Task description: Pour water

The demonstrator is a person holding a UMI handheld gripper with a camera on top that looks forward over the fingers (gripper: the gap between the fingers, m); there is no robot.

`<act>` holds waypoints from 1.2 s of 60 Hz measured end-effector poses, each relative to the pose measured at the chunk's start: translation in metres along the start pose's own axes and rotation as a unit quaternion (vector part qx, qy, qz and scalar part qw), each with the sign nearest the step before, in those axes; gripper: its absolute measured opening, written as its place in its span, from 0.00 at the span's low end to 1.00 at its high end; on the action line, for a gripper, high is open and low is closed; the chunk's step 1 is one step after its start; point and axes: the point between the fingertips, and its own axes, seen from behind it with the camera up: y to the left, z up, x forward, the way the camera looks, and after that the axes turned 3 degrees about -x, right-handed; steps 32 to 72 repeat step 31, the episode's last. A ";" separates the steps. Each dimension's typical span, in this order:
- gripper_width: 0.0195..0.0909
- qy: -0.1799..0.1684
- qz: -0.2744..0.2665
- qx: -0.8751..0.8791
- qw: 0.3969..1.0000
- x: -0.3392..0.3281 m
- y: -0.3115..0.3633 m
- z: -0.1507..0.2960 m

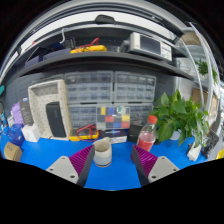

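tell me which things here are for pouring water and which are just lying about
For the job:
- bottle with a red cap, beyond the right finger
- white cup, just ahead between the fingers
- gripper, open, holding nothing

Just lying about:
- green plant
- drawer cabinet
- microwave on the shelf
- blue table

A cup [102, 152] stands on the counter [40, 155] just ahead of the jaws, at twelve o'clock. A bottle [148, 135] stands at two o'clock from it. A potted plant [180, 115] sits behind the bottle, with drawer cabinets [110, 100] behind the cup.
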 end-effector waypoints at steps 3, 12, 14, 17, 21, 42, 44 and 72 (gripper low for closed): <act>0.78 -0.001 0.013 -0.006 1.000 -0.010 0.017 0.005; 0.78 -0.005 0.064 -0.017 0.998 -0.039 0.074 0.017; 0.79 -0.007 0.073 -0.020 0.997 -0.045 0.086 0.019; 0.78 -0.011 0.086 -0.021 0.996 -0.054 0.101 0.022; 0.78 -0.016 0.102 -0.016 0.995 -0.064 0.118 0.026; 0.79 -0.020 0.113 -0.018 0.993 -0.077 0.142 0.027; 0.79 -0.020 0.113 -0.018 0.993 -0.077 0.142 0.027; 0.79 -0.020 0.113 -0.018 0.993 -0.077 0.142 0.027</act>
